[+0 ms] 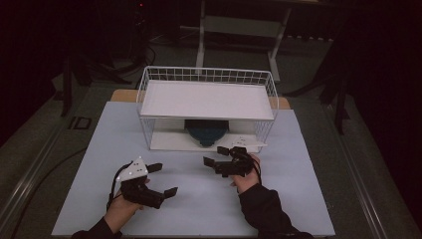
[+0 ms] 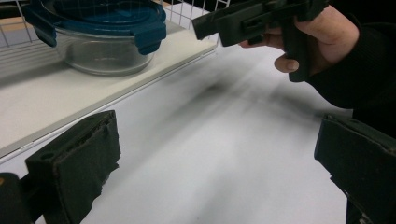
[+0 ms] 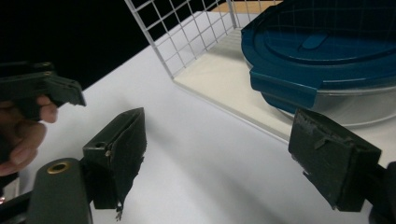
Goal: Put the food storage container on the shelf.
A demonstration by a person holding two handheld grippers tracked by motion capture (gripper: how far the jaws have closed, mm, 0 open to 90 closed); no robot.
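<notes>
A: Where's the container (image 1: 206, 132)?
B: On the wire rack (image 1: 206, 74)'s bottom shelf, under the white top shelf. Clear glass bowl, blue clip lid.
A: Grippers?
B: Left gripper (image 1: 162, 179) & right gripper (image 1: 220, 155) both in front of rack, jaws wide apart, holding nothing. Prob. staged to reach in.

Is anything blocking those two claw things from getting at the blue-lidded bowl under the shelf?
Nothing visible. The bowl sits on the rack's open-fronted lower shelf, with bare table between it and both the right gripper and left gripper.
</notes>
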